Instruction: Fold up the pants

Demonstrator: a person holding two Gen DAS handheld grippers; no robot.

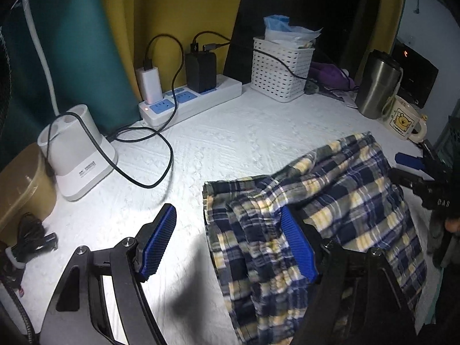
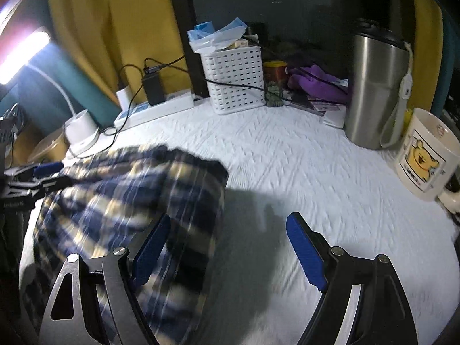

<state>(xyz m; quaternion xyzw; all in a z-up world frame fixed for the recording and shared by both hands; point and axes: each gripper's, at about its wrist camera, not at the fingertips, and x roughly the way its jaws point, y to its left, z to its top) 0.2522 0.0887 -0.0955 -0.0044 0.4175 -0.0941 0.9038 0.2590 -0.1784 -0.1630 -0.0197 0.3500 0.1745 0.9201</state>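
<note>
Plaid pants [image 1: 330, 201] in navy, yellow and white lie bunched on the white textured table cover [image 1: 218, 143]. My left gripper [image 1: 230, 241] is open and holds nothing; its right finger rests over the pants and its left finger hangs over bare cover. In the right wrist view the pants [image 2: 129, 201] lie at the left, blurred. My right gripper [image 2: 230, 250] is open and holds nothing; its left finger is over the pants' right edge. The right gripper also shows at the right edge of the left wrist view [image 1: 414, 169].
Along the back stand a power strip [image 1: 189, 97] with chargers and black cables, a white lamp base [image 1: 74, 149], a white slotted basket [image 1: 281, 69], a steel tumbler [image 2: 373, 92] and a bear mug [image 2: 425, 155]. A brown container [image 1: 20, 189] sits at the left.
</note>
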